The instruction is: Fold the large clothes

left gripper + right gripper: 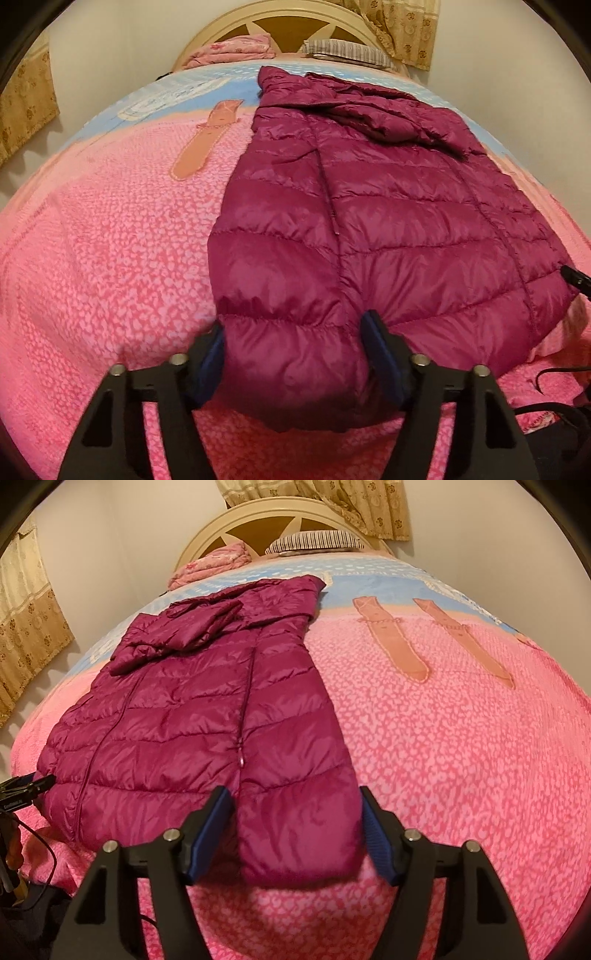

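A magenta quilted puffer jacket (388, 221) lies flat on the pink bed, hem toward me, with a sleeve folded across its top. It also shows in the right wrist view (192, 716). My left gripper (295, 343) is open, its blue pads either side of the jacket's near left hem corner. My right gripper (297, 823) is open, its pads either side of the near right hem corner. The right gripper's tip (574, 278) shows at the jacket's right edge in the left wrist view. The left gripper's tip (29, 784) shows in the right wrist view.
The pink patterned bedspread (110, 277) covers the bed. A folded pink blanket (232, 50) and a striped pillow (343, 50) lie by the cream headboard (258, 520). Curtains hang behind. Black cables (40, 849) trail off the near bed edge.
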Demonstrator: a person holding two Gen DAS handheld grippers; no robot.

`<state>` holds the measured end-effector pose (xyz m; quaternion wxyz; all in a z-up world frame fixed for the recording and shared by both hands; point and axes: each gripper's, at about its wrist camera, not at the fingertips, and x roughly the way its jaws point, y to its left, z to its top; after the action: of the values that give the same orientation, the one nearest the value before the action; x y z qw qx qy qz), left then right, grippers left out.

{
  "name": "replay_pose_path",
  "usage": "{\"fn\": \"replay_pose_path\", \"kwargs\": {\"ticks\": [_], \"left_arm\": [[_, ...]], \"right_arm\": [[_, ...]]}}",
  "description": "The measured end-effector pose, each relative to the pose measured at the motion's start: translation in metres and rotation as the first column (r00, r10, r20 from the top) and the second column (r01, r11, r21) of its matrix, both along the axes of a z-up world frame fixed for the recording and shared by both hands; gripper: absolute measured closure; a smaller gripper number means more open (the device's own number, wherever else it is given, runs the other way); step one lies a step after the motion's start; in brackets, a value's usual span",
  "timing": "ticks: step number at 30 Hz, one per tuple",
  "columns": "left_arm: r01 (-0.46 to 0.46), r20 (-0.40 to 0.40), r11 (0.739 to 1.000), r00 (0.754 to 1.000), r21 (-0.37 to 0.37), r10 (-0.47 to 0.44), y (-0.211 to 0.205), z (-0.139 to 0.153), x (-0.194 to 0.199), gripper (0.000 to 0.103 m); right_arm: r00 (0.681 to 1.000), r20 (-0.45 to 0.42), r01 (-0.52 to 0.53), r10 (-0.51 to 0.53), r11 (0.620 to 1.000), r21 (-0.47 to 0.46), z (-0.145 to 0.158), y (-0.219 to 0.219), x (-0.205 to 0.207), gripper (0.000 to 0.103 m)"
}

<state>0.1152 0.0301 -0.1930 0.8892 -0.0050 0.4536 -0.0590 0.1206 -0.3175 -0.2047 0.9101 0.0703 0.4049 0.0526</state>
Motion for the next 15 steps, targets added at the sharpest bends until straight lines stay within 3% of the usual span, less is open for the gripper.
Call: {"fn": "replay_pose_path", "kwargs": {"ticks": [1,4,5,6,8,15], "left_arm": [[0.011,0.002,1.000,1.000,-0.004,-0.011,-0.002,0.001,-0.001,0.047],[0.040,0.037,0.998,0.998,0.043,-0.042,-0.010,0.006,-0.007,0.070],[0.052,0.044,0.998,0.998,0.047,-0.054,-0.011,0.008,-0.008,0.085],[0.062,0.048,0.997,0.997,0.044,-0.064,-0.012,0.011,-0.009,0.093],[0.070,0.068,0.997,0.995,0.045,-0.073,-0.011,0.018,-0.009,0.095],[0.098,0.183,0.995,0.978,0.021,-0.100,0.001,0.061,-0.021,0.098]], "right_arm": [[1.000,0.001,-0.002,0.002,1.000,0.005,0.000,0.000,-0.001,0.039],[1.000,0.001,-0.026,0.026,0.999,0.025,0.000,0.002,-0.005,0.061],[0.999,0.001,-0.035,0.035,0.999,0.034,0.000,0.003,-0.005,0.074],[0.999,0.002,-0.045,0.045,0.998,0.048,0.000,0.004,-0.006,0.080],[0.999,0.013,-0.050,0.050,0.998,0.048,0.003,0.007,-0.009,0.087],[0.995,0.093,-0.055,0.045,0.992,0.110,0.030,0.000,-0.025,0.092]]}}
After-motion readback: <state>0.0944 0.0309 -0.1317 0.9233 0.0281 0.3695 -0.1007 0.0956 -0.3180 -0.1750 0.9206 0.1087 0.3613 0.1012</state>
